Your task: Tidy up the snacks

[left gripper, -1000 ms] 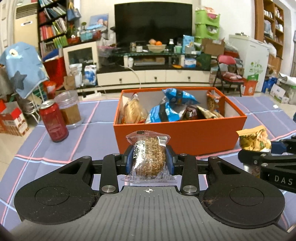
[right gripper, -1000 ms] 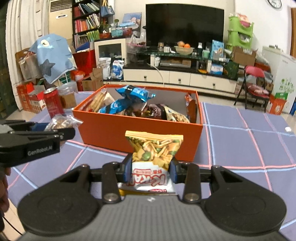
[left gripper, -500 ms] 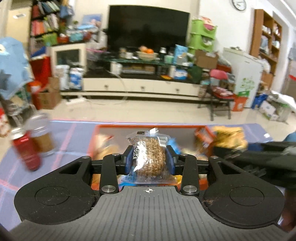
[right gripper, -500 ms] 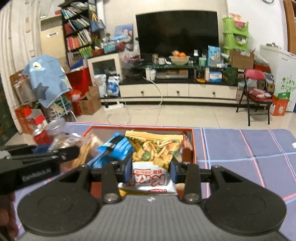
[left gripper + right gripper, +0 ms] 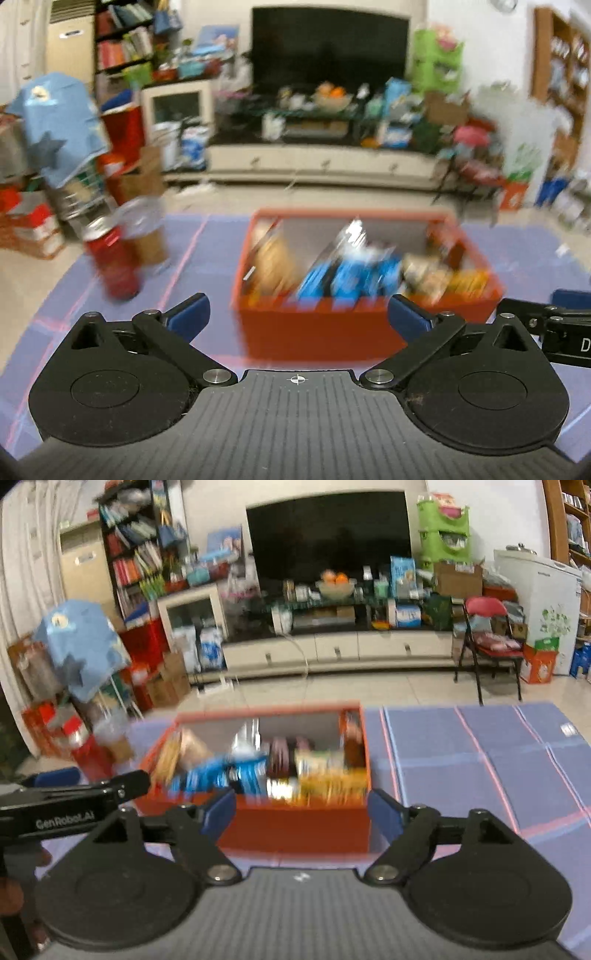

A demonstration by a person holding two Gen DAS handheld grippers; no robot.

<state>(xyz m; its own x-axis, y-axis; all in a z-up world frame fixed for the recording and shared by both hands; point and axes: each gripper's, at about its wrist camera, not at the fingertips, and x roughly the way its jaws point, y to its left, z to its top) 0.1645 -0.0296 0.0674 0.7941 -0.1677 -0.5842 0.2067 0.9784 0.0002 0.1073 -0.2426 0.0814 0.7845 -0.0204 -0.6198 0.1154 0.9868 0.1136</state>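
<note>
An orange box [image 5: 317,332] [image 5: 295,829] full of snack packets stands on the purple checked tablecloth, blurred by motion. Just in front of it my left gripper [image 5: 298,318] has its jaws opening wide, blue pads apart, nothing between them. My right gripper [image 5: 302,811] also has its jaws opening, with nothing between its fingers. The yellow chip bag [image 5: 332,784] lies at the box's near right inside; blue packets [image 5: 347,280] fill the middle. Where the brown cracker pack lies among them I cannot tell. Each gripper shows at the edge of the other's view.
A red can [image 5: 114,266] and a clear jar [image 5: 147,232] stand left of the box. The tablecloth [image 5: 480,760] stretches to the right. Beyond the table lie a tiled floor, a TV cabinet, shelves and a red folding chair [image 5: 487,635].
Both grippers carried their packets up over the box, then opened; the cracker pack and the chip bag have left the jaws. Both views now sit back from the box.
</note>
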